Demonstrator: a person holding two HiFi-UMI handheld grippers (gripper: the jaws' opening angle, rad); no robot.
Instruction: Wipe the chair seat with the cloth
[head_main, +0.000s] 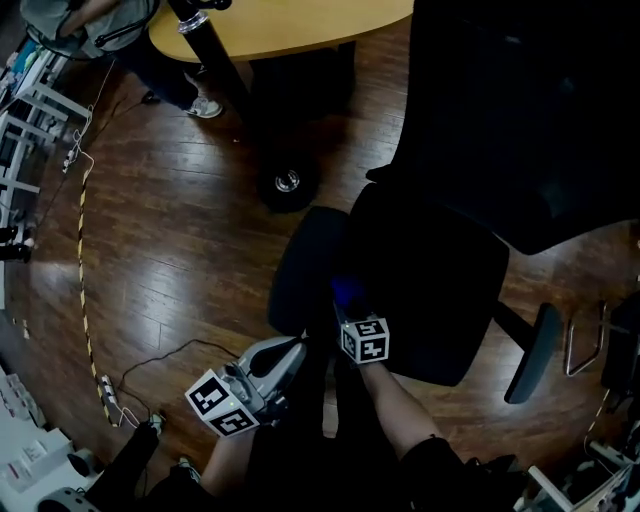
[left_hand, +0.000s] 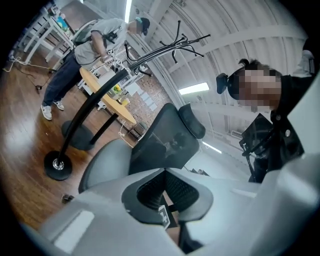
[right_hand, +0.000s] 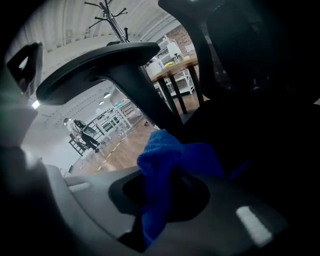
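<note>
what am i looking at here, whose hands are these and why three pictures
No robot here: a person holds a clamping tool in each hand. The head view comes from a camera on their head, looking down at a black chair seat on a wooden floor. The other two views come from cameras riding on each tool. The right tool is shut on a blue cloth by the seat's edge. The left tool is shut and holds nothing.
</note>
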